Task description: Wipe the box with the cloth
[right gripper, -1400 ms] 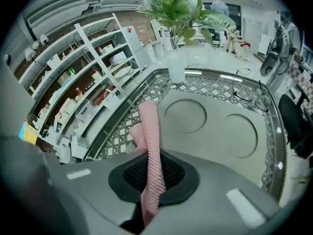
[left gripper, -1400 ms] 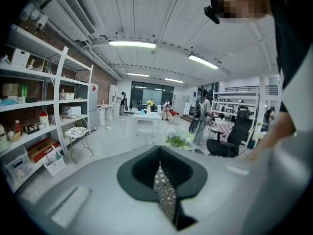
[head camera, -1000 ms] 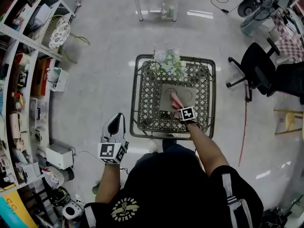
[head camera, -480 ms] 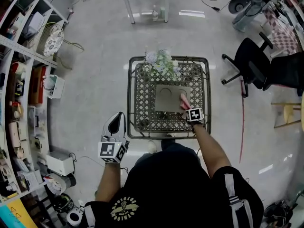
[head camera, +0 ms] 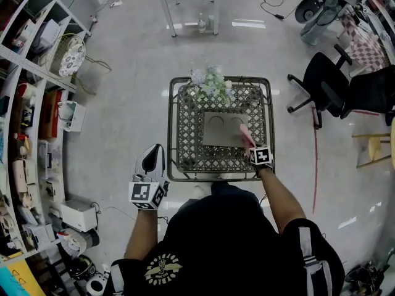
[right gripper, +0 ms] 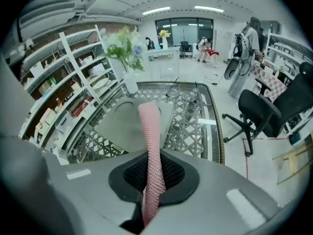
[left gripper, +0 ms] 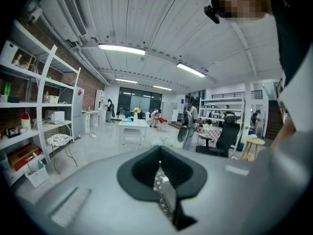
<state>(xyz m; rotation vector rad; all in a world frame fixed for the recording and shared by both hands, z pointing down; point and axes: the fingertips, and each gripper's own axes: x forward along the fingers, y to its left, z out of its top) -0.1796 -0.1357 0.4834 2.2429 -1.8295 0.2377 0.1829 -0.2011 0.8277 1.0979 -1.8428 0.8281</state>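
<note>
The right claw (head camera: 251, 145) pinches the pink cloth (head camera: 245, 133) at the right edge of the flat box (head camera: 221, 128), centre frame on the lattice desk (head camera: 173, 134), while the left claw (head camera: 150, 160) hangs pressed together and empty at lower left; the stroke probably wants light, even pressure with the cloth laid flat.

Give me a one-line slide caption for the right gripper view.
Right claw pinching pink cloth over grey box on lattice table.

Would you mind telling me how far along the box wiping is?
Done: the right gripper is shut on the pink cloth. In hand: the cloth's end sits at the right edge of the box. Left: the wiped share cannot be judged; the left gripper, shut, hangs beside the table.
</note>
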